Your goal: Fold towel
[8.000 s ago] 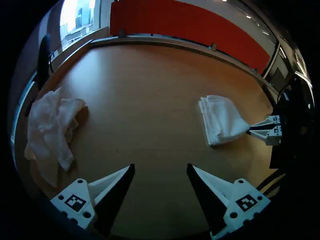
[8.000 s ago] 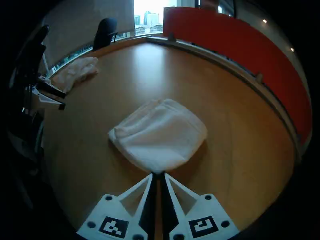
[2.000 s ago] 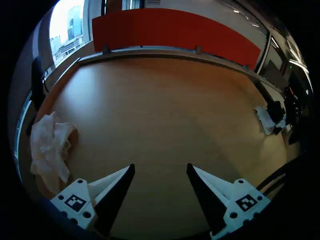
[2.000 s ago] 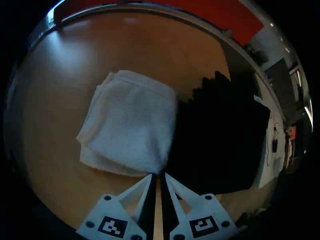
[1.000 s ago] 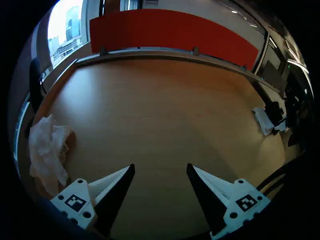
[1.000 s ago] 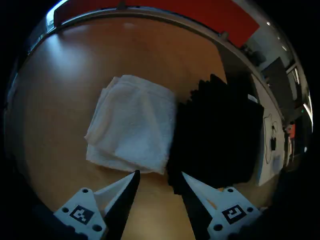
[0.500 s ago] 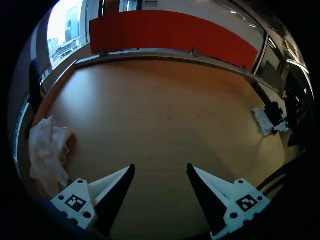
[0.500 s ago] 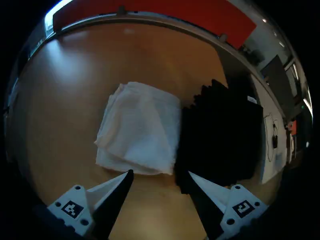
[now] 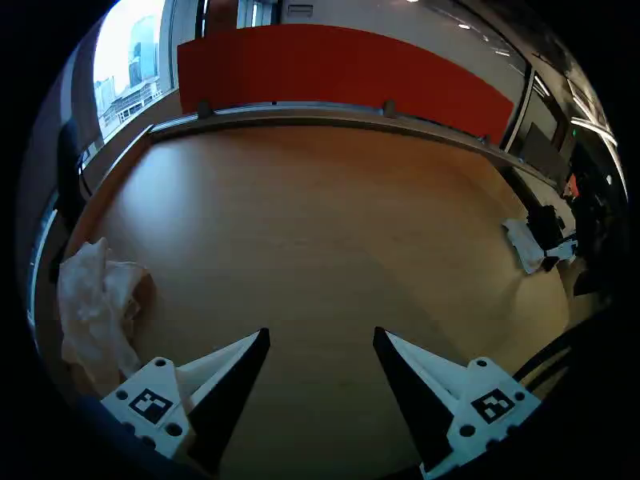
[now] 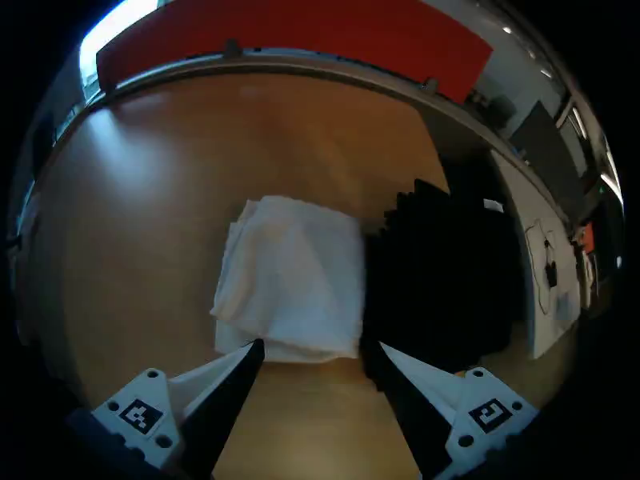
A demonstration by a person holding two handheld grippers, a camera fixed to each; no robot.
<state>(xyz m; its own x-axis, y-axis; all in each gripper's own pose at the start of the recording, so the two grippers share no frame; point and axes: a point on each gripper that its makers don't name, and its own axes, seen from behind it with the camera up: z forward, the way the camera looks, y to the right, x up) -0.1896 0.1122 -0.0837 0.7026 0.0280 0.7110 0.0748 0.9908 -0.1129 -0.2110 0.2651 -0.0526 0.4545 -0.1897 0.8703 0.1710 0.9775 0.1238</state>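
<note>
Right gripper view: the right gripper (image 10: 318, 344) stands with jaws spread, holding nothing; the folded towel (image 10: 292, 280) lies on the table (image 10: 144, 208) directly ahead, near edge just beyond the fingertips (image 10: 244, 368), long axis running away from the camera. Left gripper view: the left gripper (image 9: 320, 330), likewise spread and empty, has a crumpled towel (image 9: 96, 308) near its left finger (image 9: 240, 360), so this gripper is judged nearer to it

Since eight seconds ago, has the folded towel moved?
Yes: the folded towel went from the middle of the table to its edge, beside the black object.
</note>
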